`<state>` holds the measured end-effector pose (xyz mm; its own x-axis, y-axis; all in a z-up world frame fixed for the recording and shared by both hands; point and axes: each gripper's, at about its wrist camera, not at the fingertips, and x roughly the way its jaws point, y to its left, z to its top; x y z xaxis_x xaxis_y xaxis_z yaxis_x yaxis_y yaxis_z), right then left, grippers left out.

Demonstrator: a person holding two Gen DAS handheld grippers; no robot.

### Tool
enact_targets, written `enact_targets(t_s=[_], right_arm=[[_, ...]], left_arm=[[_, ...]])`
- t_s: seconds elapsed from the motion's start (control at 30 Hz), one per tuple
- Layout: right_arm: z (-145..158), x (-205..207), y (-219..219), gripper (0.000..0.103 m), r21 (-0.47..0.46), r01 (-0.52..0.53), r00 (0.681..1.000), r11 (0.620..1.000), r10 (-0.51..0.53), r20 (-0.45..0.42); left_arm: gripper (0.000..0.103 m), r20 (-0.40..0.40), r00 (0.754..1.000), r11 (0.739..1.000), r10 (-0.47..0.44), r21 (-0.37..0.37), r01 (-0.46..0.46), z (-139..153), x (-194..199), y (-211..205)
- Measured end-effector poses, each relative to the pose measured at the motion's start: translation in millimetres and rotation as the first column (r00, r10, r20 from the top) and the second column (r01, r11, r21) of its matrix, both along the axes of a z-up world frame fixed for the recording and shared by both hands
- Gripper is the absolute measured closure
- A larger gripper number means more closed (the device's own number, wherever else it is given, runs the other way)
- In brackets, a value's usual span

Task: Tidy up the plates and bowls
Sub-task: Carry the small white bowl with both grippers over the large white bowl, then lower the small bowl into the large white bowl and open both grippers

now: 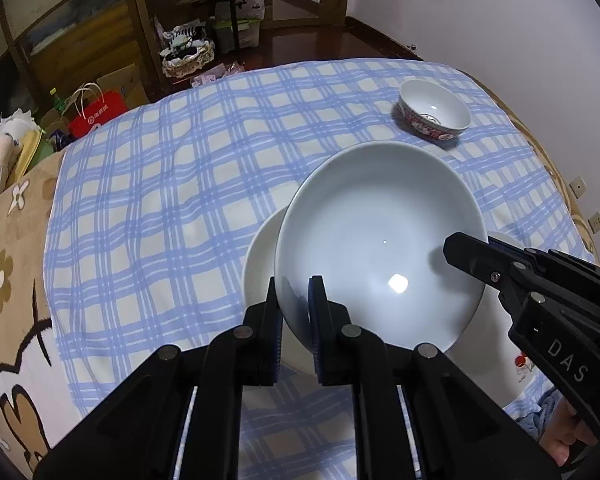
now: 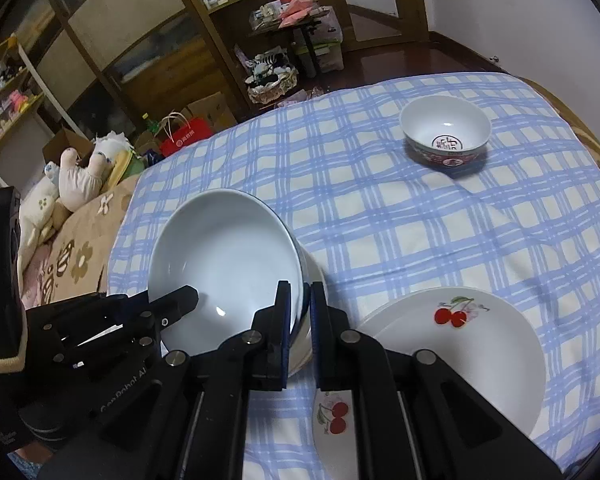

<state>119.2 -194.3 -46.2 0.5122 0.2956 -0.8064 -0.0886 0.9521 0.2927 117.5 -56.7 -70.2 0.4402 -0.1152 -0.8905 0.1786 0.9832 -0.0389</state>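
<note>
A large pale blue-white bowl (image 1: 380,240) is held tilted above a second white bowl (image 1: 259,252) on the checked cloth. My left gripper (image 1: 295,300) is shut on its near-left rim. My right gripper (image 2: 302,300) is shut on its right rim and shows in the left wrist view (image 1: 472,252). The bowl also shows in the right wrist view (image 2: 223,256), with the left gripper (image 2: 179,300) on its left rim. A small red-patterned bowl (image 1: 436,114) stands far right, also in the right wrist view (image 2: 446,130). A cherry-printed white plate (image 2: 460,344) lies at the near right.
The blue checked cloth (image 1: 179,200) covers a bed with a beige flower-print blanket (image 1: 7,280) on its left. Stuffed toys (image 2: 75,176), a red bag (image 2: 185,136) and wooden shelving (image 2: 159,40) lie beyond the far edge.
</note>
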Motion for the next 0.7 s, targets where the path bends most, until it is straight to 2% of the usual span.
enact_targets(t_s=[0.47, 0.7], right_arm=[[-20, 6, 10, 0.093, -0.023, -0.027, 0.999, 0.999, 0.026, -0.045], [-29, 8, 14, 0.093, -0.042, -0.036, 0.997, 0.998, 0.033, -0.064]], left_arm=[[0.090, -0.063, 0.997, 0.997, 0.042, -0.057, -0.045, -29, -2, 14], [0.090, -0.057, 0.998, 0.998, 0.040, -0.054, -0.043, -34, -3, 13]])
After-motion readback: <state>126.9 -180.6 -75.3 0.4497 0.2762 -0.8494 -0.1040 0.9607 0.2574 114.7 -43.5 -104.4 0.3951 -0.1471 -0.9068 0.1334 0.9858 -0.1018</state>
